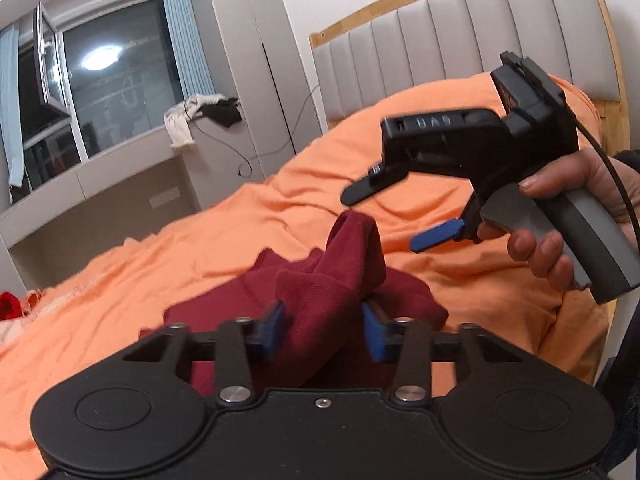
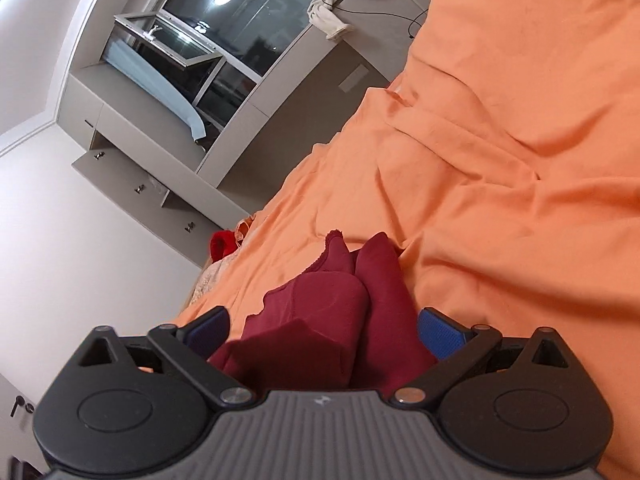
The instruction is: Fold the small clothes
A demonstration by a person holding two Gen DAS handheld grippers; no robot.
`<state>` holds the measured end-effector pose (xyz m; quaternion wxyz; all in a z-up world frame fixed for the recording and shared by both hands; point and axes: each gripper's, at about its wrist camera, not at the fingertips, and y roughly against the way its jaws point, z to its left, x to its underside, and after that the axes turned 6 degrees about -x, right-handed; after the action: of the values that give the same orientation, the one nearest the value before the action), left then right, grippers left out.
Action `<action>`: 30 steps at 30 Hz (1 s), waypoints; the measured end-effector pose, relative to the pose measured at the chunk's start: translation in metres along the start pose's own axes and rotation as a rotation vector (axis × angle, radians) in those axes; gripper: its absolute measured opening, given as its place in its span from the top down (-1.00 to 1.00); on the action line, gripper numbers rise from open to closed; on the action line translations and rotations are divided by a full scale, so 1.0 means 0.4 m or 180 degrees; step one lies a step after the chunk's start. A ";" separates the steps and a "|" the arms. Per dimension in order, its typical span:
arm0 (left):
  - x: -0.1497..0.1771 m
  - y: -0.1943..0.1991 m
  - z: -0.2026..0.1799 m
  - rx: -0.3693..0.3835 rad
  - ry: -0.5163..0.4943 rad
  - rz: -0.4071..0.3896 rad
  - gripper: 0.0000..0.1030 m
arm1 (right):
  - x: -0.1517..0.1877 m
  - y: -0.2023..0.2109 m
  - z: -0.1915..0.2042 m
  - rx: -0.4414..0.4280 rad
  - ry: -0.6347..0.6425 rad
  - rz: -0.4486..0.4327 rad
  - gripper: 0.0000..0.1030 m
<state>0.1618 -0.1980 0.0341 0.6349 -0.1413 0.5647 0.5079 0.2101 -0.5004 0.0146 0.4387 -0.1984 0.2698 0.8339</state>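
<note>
A small red item (image 1: pixel 9 305) lies at the bed's far left edge. Beyond it, pale and black clothes (image 1: pixel 200 114) are heaped on the window ledge (image 1: pixel 120 152). On the orange sheet (image 1: pixel 200 248), the crumpled maroon garment (image 1: pixel 332 276) rises in a peak. The left gripper (image 1: pixel 326 326) has cloth bunched between its blue pads (image 1: pixel 374 330); whether they pinch it I cannot tell. To the right, a hand (image 1: pixel 576 208) holds the right gripper (image 1: pixel 394 216), jaws apart and empty, above the sheet.
</note>
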 end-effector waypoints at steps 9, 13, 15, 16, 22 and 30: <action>0.064 -0.011 -0.042 0.0160 -0.0185 0.0095 0.64 | 0.017 -0.081 0.017 0.0264 0.0050 0.0112 -0.16; 0.082 -0.013 -0.047 0.0173 -0.0214 0.0084 0.64 | 0.027 -0.117 0.013 0.0336 0.0040 0.0242 0.08; 0.086 -0.013 -0.051 0.0167 -0.0210 0.0072 0.64 | 0.030 -0.126 0.020 0.0340 0.0110 0.0264 0.43; 0.088 -0.013 -0.052 0.0162 -0.0208 0.0061 0.64 | 0.031 -0.125 0.026 0.0331 0.0158 0.0260 0.64; 0.082 -0.018 -0.058 0.0123 -0.0157 -0.0014 0.69 | 0.015 -0.075 0.101 0.0278 0.0840 -0.0163 0.89; 0.058 -0.061 -0.081 0.0199 -0.0033 -0.0006 0.70 | 0.004 -0.063 0.088 0.0567 0.1020 -0.0270 0.89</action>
<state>0.1591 -0.2220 -0.0058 0.6425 -0.1193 0.5768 0.4902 0.2271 -0.4658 0.0341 0.4407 -0.3003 0.4005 0.7451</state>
